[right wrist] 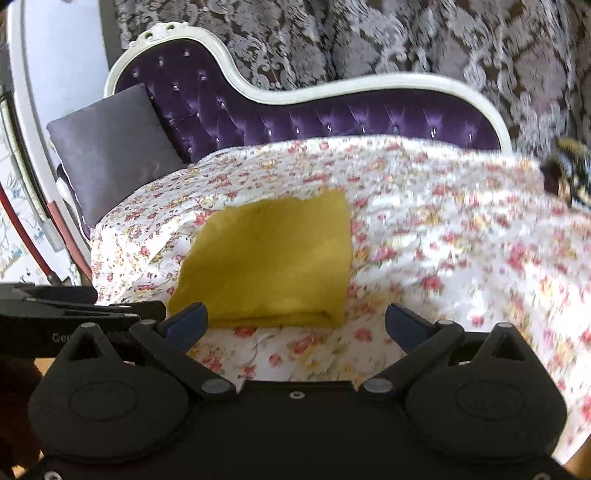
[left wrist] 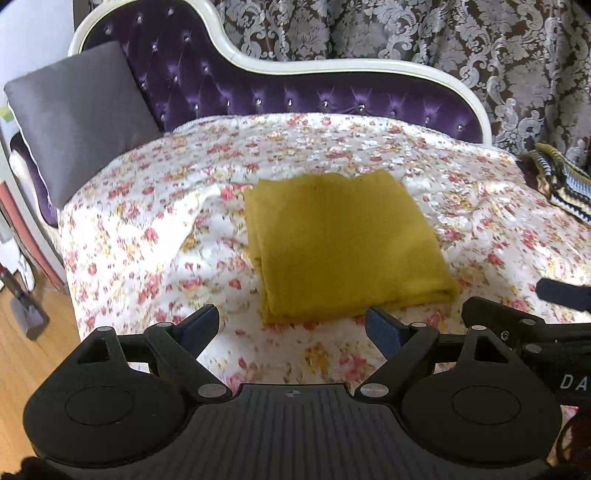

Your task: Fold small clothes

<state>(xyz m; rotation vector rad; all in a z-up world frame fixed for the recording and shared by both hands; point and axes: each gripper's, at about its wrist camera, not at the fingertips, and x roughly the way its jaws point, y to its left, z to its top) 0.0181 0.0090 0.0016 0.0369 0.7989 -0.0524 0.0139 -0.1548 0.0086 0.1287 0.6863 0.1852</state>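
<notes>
A mustard-yellow garment [left wrist: 343,243] lies folded into a neat rectangle on the floral bedspread [left wrist: 147,221]; it also shows in the right wrist view [right wrist: 269,258]. My left gripper [left wrist: 293,326] is open and empty, just short of the garment's near edge, above the spread. My right gripper [right wrist: 295,321] is open and empty, at the garment's near edge, not touching it. The right gripper's body shows at the right edge of the left wrist view [left wrist: 561,295]. The left gripper's body shows at the left edge of the right wrist view [right wrist: 66,314].
A grey cushion [left wrist: 77,114] leans at the far left against the purple tufted backrest [left wrist: 295,96] with a white frame. A striped knitted garment [left wrist: 561,181] lies at the far right. A patterned curtain [left wrist: 443,33] hangs behind. Wooden floor [left wrist: 22,354] lies to the left.
</notes>
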